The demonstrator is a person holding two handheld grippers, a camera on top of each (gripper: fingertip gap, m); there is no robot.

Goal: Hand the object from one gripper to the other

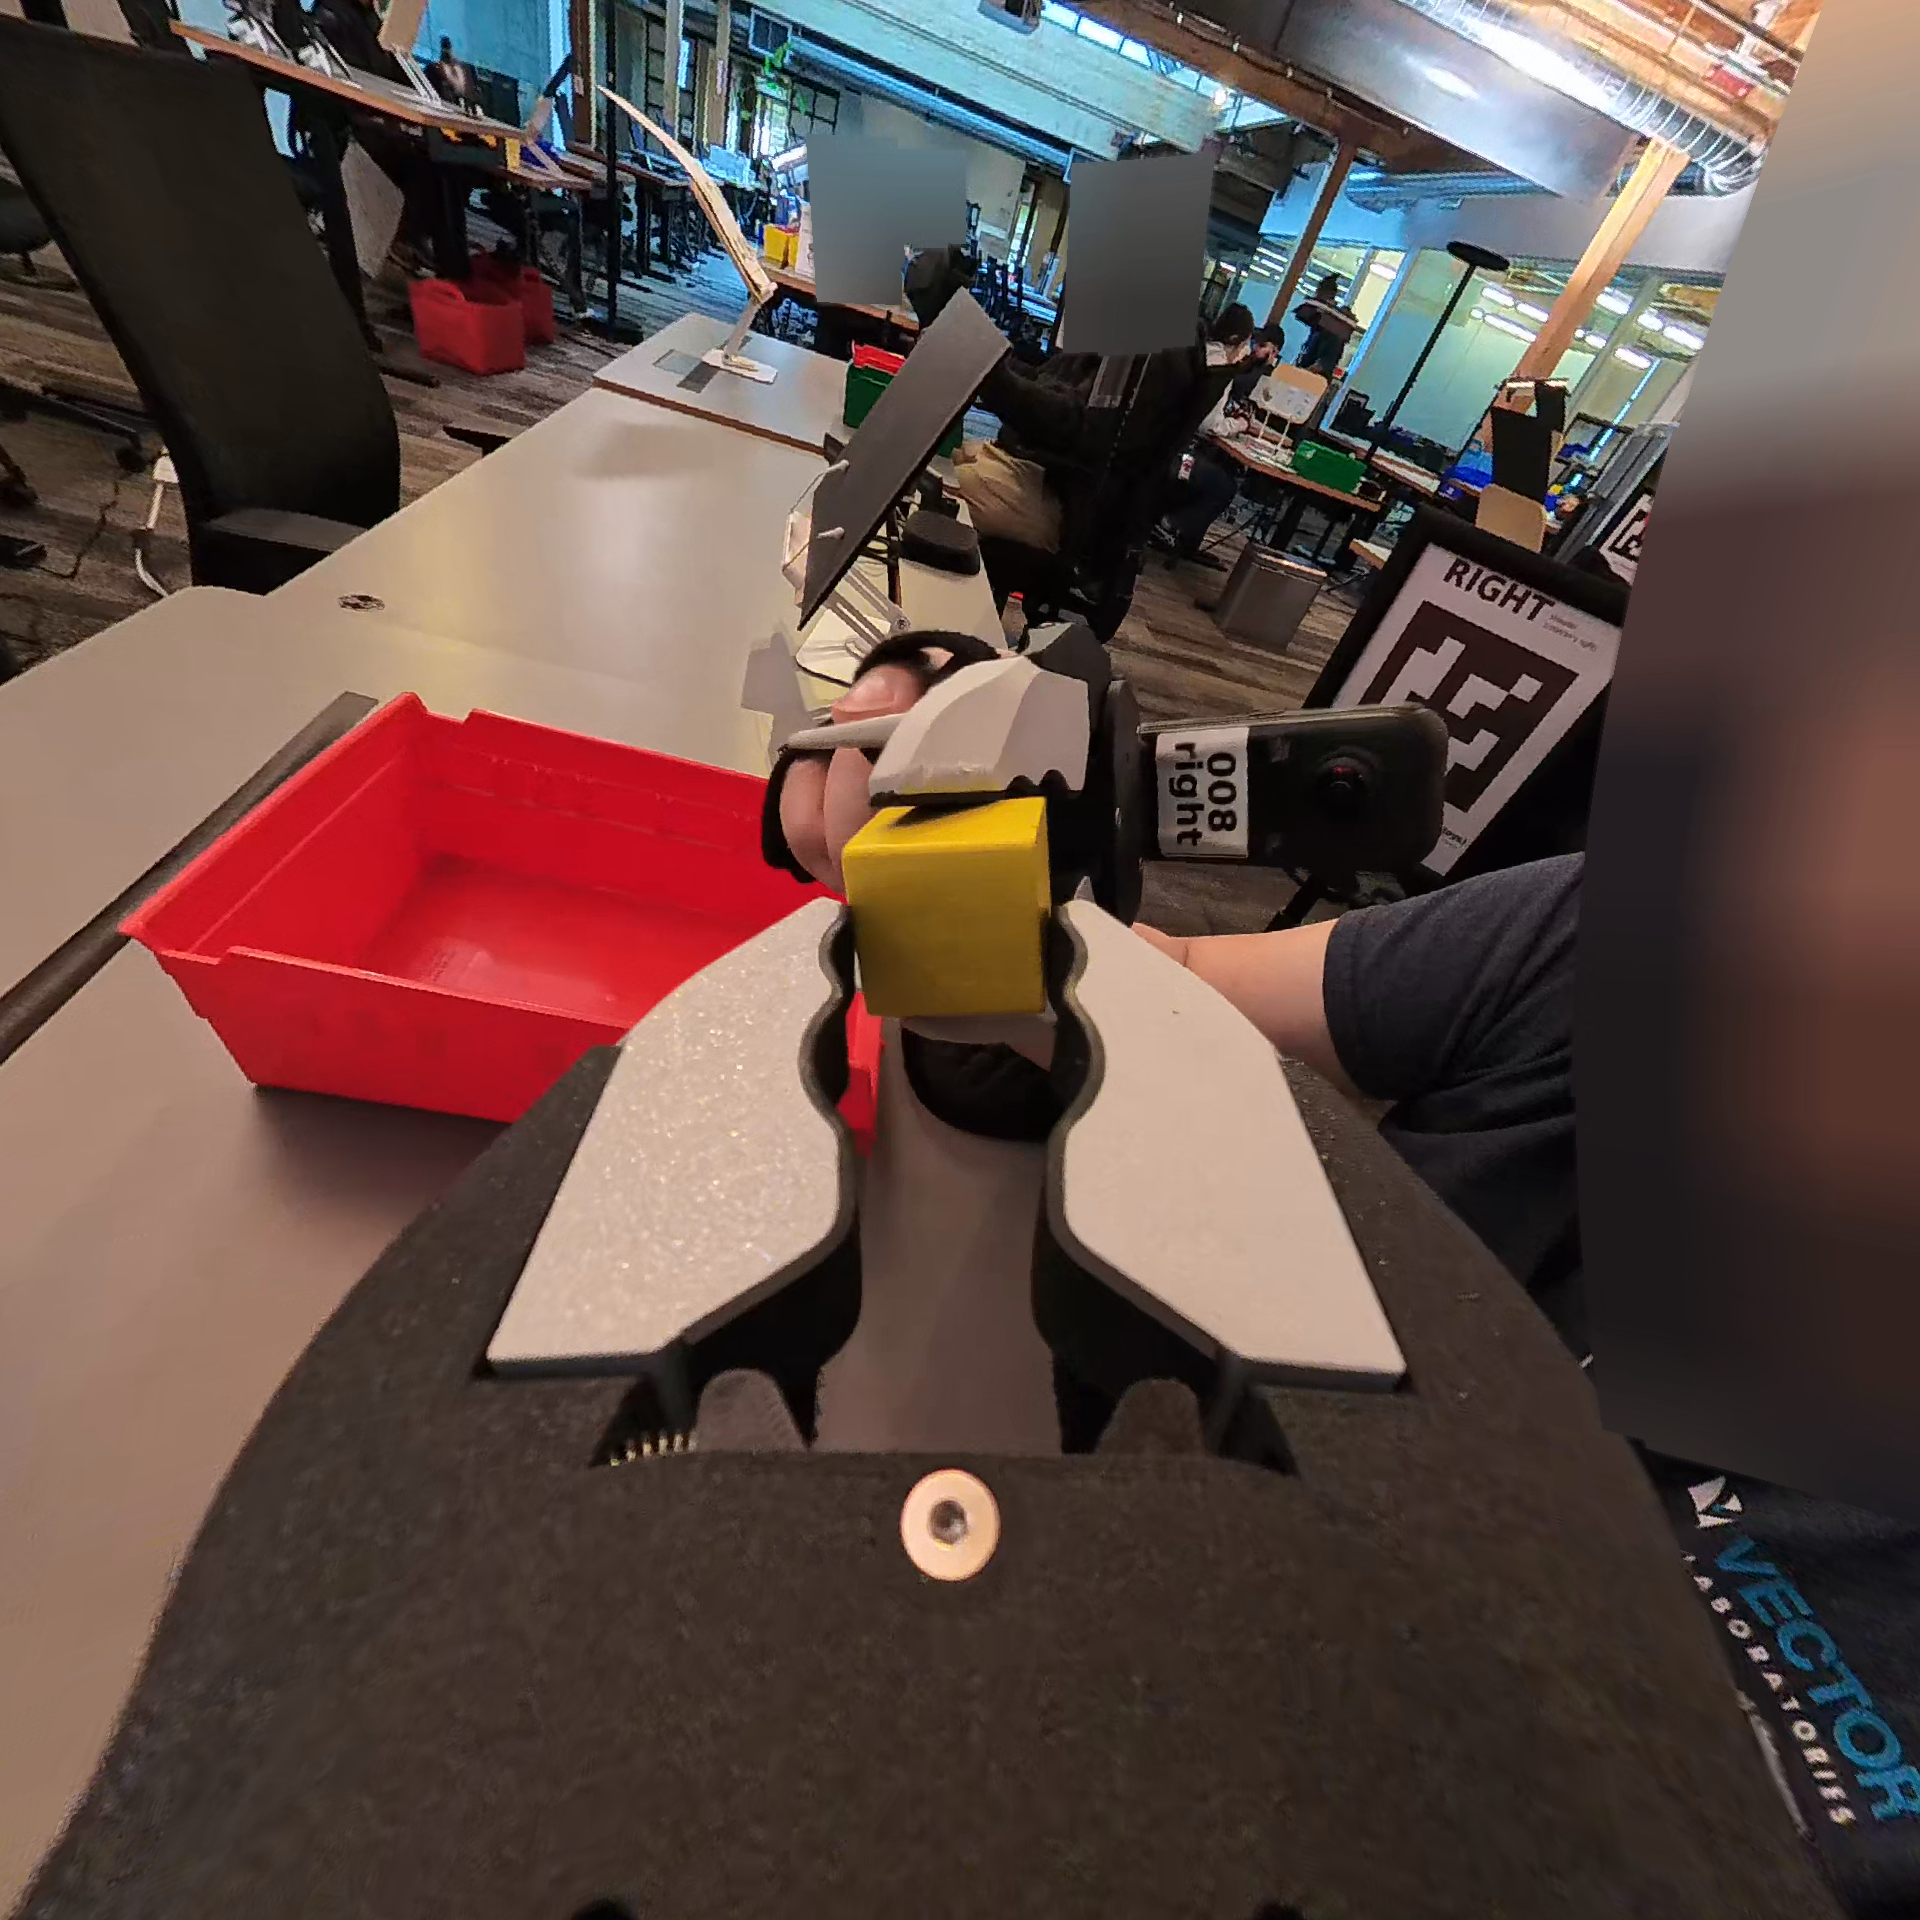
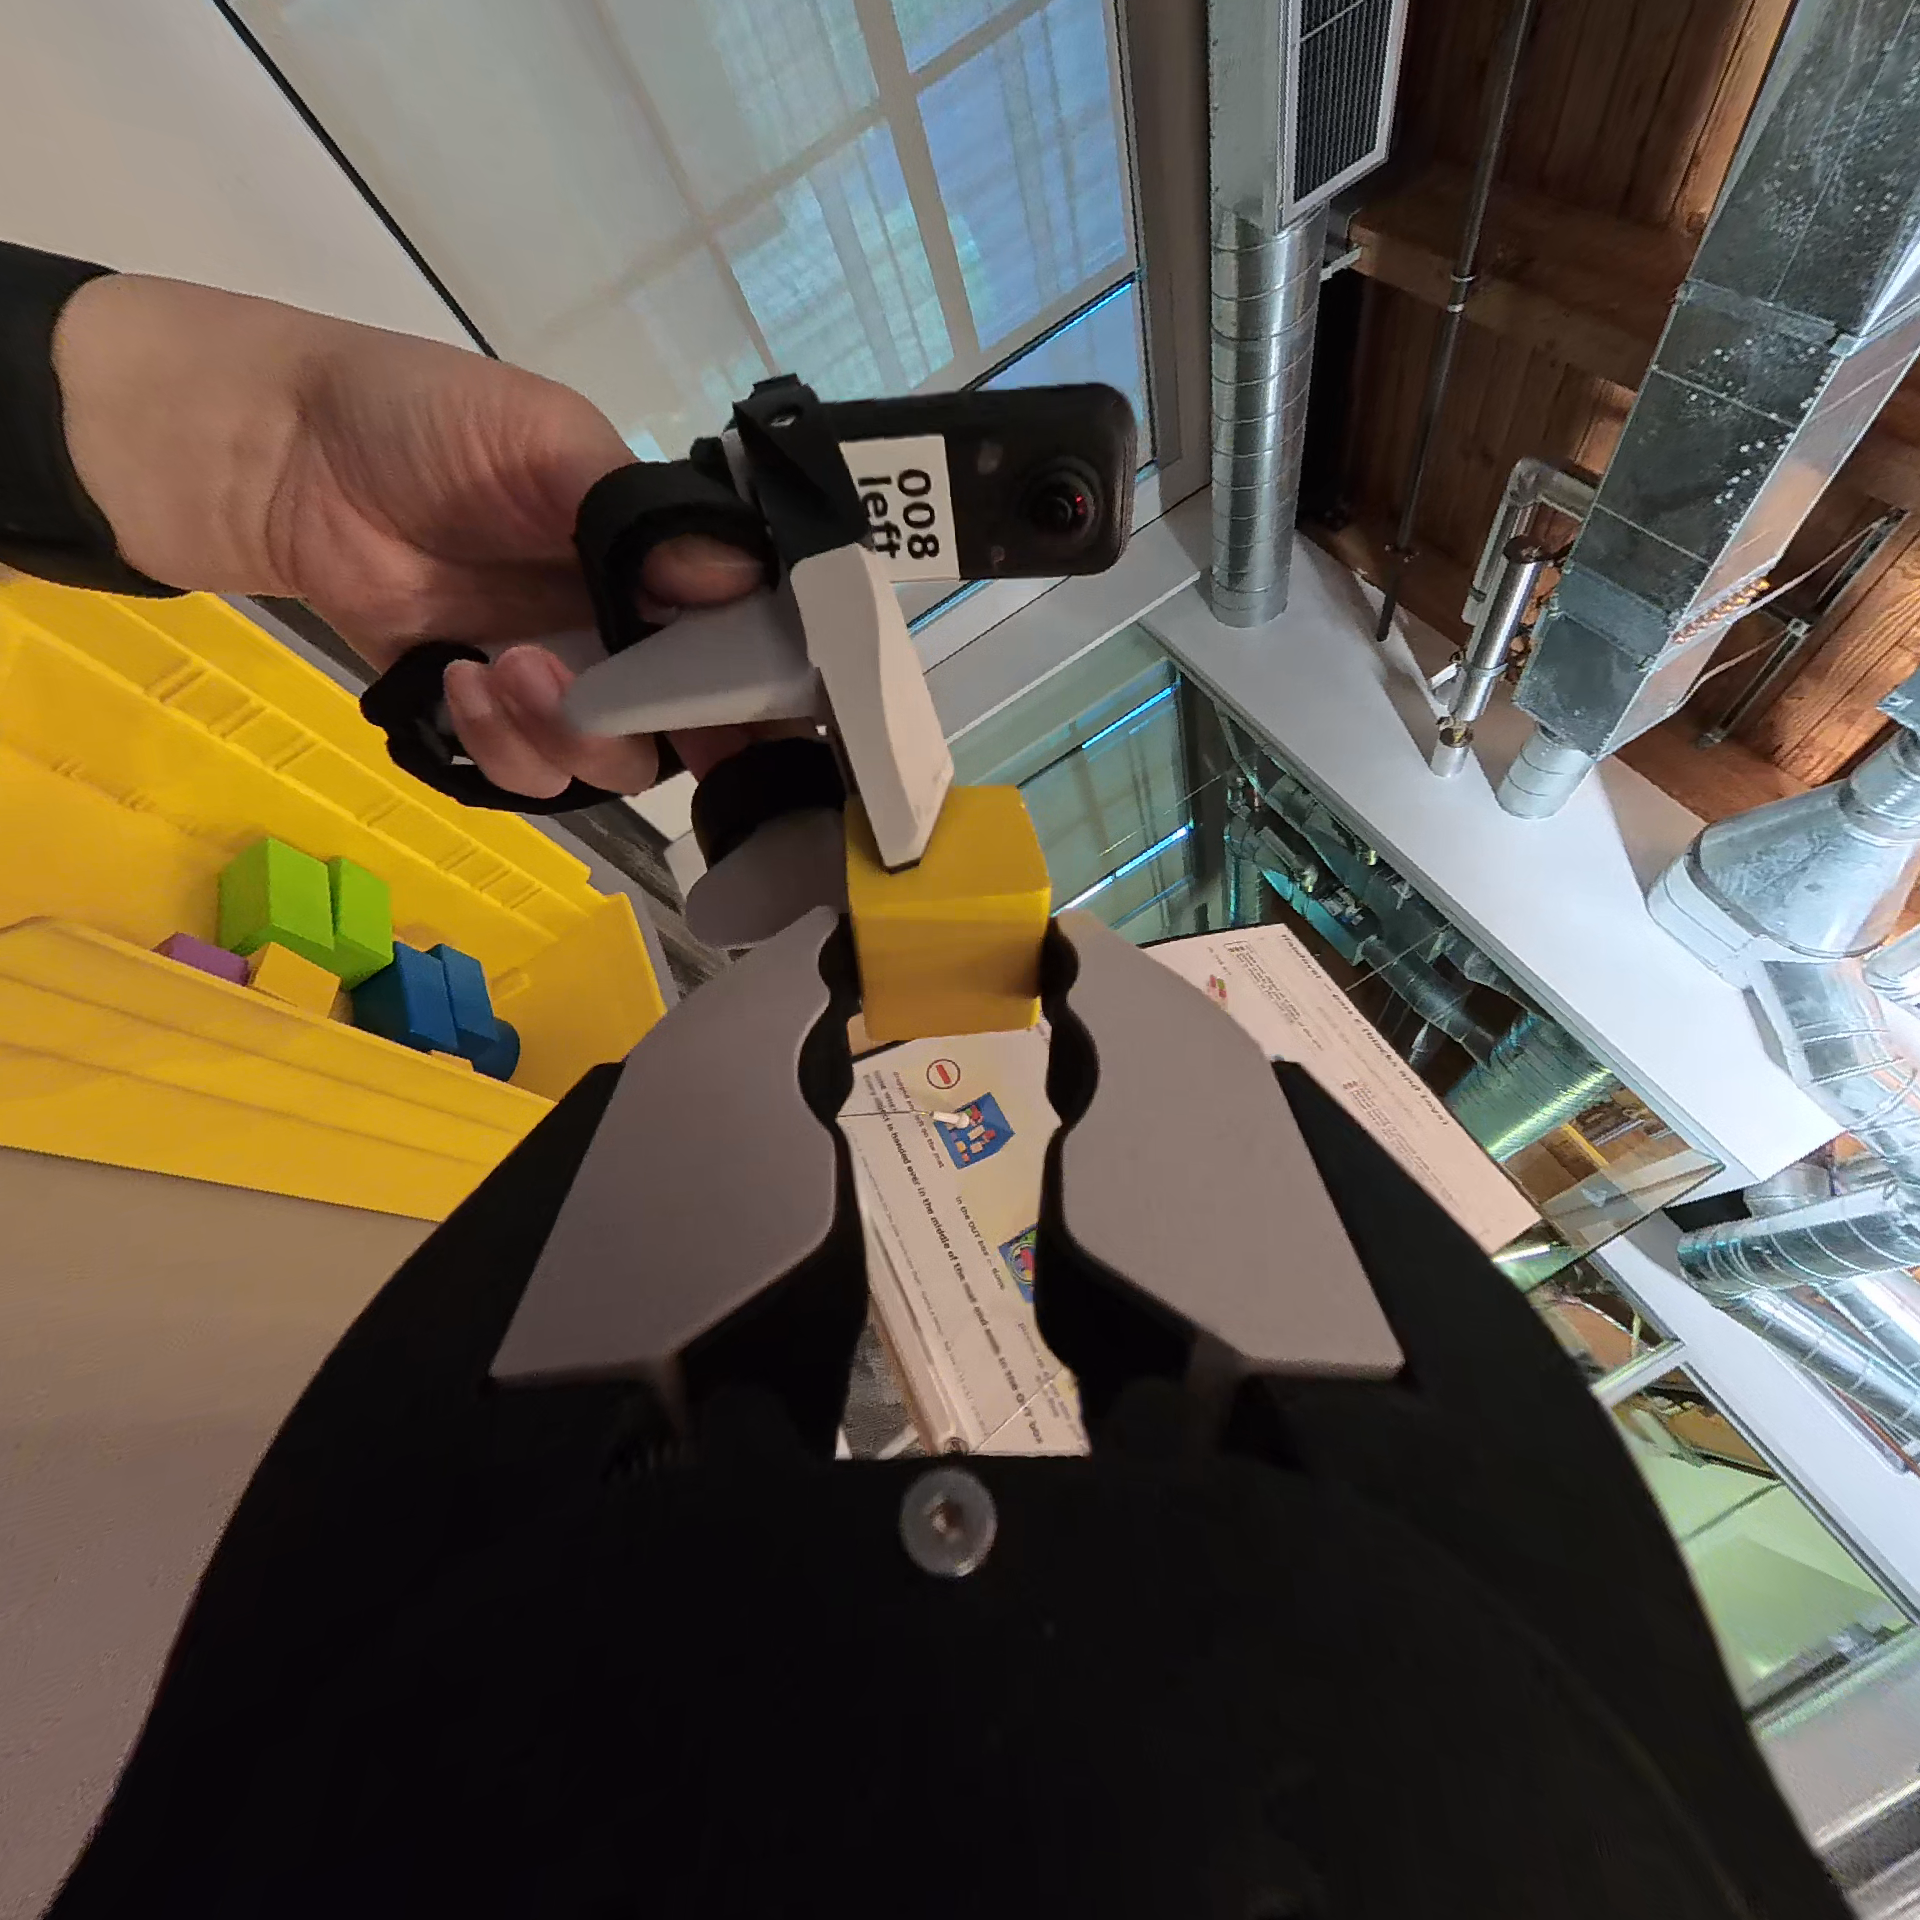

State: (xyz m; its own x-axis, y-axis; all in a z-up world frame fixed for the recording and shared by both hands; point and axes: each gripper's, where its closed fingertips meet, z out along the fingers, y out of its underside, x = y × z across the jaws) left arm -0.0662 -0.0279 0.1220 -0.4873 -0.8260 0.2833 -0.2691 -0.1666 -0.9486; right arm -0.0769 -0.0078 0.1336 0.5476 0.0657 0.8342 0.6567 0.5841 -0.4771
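- Yellow and cube-shaped, the block (image 1: 945,914) hangs in mid-air above the table (image 1: 582,540), pinched from two directions at once.
- Our left gripper (image 1: 951,935) is clenched on its side faces; our right gripper (image 2: 945,971) grips the other pair, so the two sets of fingers cross and do not collide.
- We judge this the shared-hold instant of the handover: both claws grasp the block, and neither has let go yet.
- The red bin (image 1: 343,997) sits just beside the left gripper, likely the drop place.
- The yellow bin (image 2: 208,1091) of coloured blocks (image 2: 343,956) lies by the right, likely the source.
- Which claw gives, we cannot tell.
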